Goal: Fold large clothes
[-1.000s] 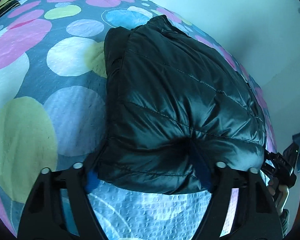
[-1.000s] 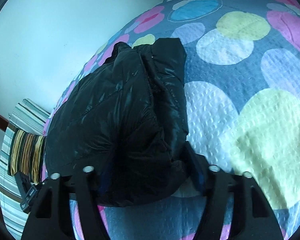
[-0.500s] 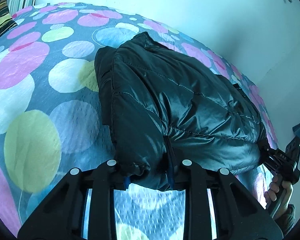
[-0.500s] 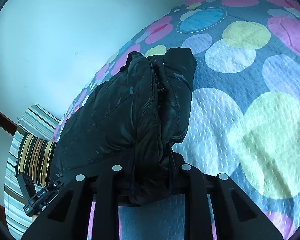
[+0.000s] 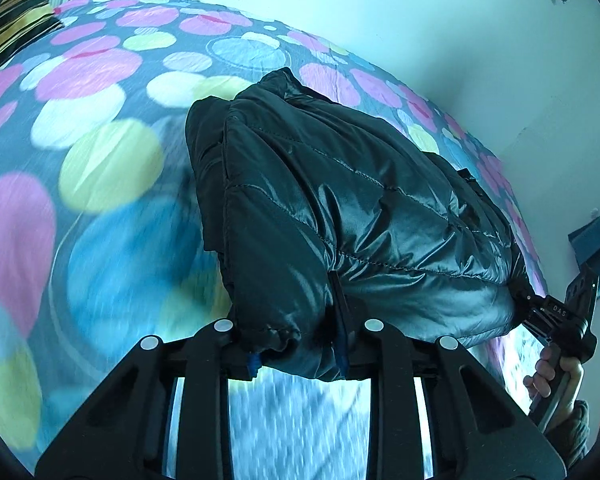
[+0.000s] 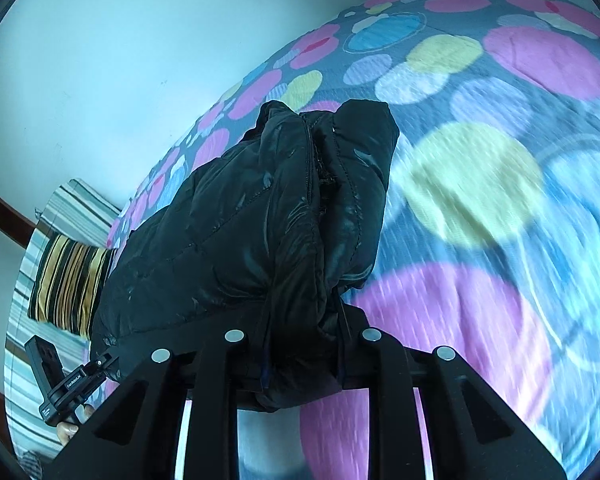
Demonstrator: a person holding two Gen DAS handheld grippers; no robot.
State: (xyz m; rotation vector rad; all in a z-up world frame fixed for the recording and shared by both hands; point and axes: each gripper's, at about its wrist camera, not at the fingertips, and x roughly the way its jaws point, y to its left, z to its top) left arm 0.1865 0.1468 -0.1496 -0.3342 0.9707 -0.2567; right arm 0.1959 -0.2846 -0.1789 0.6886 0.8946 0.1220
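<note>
Both tools are clamping the near hem of the black puffer jacket (image 5: 340, 208): left tool (image 5: 296, 354) on one corner, right tool (image 6: 300, 364) on the other. It's lying bunched on the spotted bed (image 5: 100, 160), near edge lifting; the fold across looks not yet done.

Both wrist cameras looked steeply down, close behind their fingers. Both views shared the black jacket (image 5: 340, 208) and spotted bedspread (image 5: 100, 80).
</note>
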